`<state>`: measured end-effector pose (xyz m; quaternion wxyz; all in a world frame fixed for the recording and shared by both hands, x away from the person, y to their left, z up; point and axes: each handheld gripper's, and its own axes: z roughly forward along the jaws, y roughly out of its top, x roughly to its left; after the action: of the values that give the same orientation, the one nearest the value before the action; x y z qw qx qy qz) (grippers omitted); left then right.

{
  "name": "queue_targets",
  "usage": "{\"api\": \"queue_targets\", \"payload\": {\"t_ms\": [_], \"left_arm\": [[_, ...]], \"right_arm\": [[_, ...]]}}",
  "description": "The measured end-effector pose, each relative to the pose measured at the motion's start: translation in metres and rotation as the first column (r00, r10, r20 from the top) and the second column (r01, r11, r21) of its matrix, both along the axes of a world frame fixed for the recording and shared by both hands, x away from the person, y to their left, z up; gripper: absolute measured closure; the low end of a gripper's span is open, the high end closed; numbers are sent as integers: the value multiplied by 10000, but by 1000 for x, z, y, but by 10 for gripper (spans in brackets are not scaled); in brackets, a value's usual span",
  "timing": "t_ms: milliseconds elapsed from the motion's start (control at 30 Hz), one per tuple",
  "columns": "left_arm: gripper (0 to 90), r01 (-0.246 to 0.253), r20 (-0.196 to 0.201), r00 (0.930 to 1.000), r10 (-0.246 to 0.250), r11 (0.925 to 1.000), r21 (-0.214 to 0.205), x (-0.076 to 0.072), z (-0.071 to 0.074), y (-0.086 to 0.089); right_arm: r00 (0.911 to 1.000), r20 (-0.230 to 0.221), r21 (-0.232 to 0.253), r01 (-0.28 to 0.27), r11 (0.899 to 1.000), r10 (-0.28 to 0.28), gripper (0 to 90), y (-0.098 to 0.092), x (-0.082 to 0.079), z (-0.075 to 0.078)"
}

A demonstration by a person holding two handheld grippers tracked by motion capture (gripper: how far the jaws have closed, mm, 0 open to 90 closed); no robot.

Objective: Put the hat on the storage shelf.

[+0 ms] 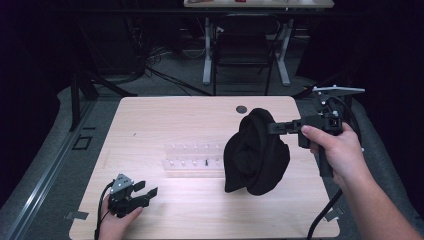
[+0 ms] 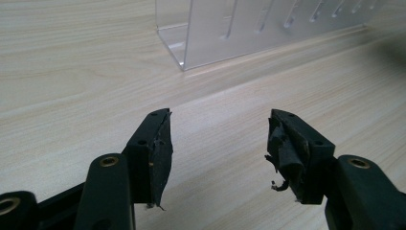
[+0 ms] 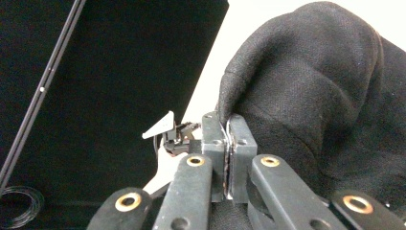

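Black, soft, bunched-up cloth garment (image 1: 256, 152) hangs in the air over the right half of the pale wooden table (image 1: 150, 120), lifted by its top edge, w/ the bulk drooping down toward the tabletop; can't tell if the lowest fold touches the wood. In the right gripper view the same black cloth (image 3: 311, 86) sits right at the jaw tips, a thin fold of it clamped between them, jaws pressed together on it. Right gripper (image 1: 272, 127) is held about level, pointing left, in the person's right hand (image 1: 335, 147) at the table's right edge, grey three-cornered plate on top & black cable trailing down toward the near right corner. Just left of the cloth, abt mid-table, lies a clear plastic rack w/ a row of slots (image 1: 192, 160); the cloth's left side overlaps its right end as seen from above. In the left gripper view that clear rack (image 2: 249, 28) stands beyond the jaws, well apart from them. Left gripper (image 1: 147, 192) rests low at the near left of the table in the person's left hand (image 1: 117, 222), jaws spread wide w/ nothing between, only bare wood. A small dark round spot (image 1: 241, 108) sits near the table's far edge, behind the cloth. Past the table, a dark chair (image 1: 245, 50) & white desk legs (image 1: 207, 50) on grey floor.
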<state>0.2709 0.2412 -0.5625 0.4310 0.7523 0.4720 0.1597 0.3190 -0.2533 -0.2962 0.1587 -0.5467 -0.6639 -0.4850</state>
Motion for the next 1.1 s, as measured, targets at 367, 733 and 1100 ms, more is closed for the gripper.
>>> {"api": "queue_targets", "payload": {"t_ms": [367,733,1100], "left_arm": [[417,-29,2,10000,29,10000,20,0,0,0],[417,15,-30,10000,-15,10000,-34,1,1,1],[418,55,-24,10000,-55,10000,-29,1,0,2]], "right_arm": [[10000,4,319,97,9994,-97,886,7,14,4],[9995,53,423,300,9987,-302,885,12,30,3],[9994,108,358,335,9988,-339,885,27,49,1]]}}
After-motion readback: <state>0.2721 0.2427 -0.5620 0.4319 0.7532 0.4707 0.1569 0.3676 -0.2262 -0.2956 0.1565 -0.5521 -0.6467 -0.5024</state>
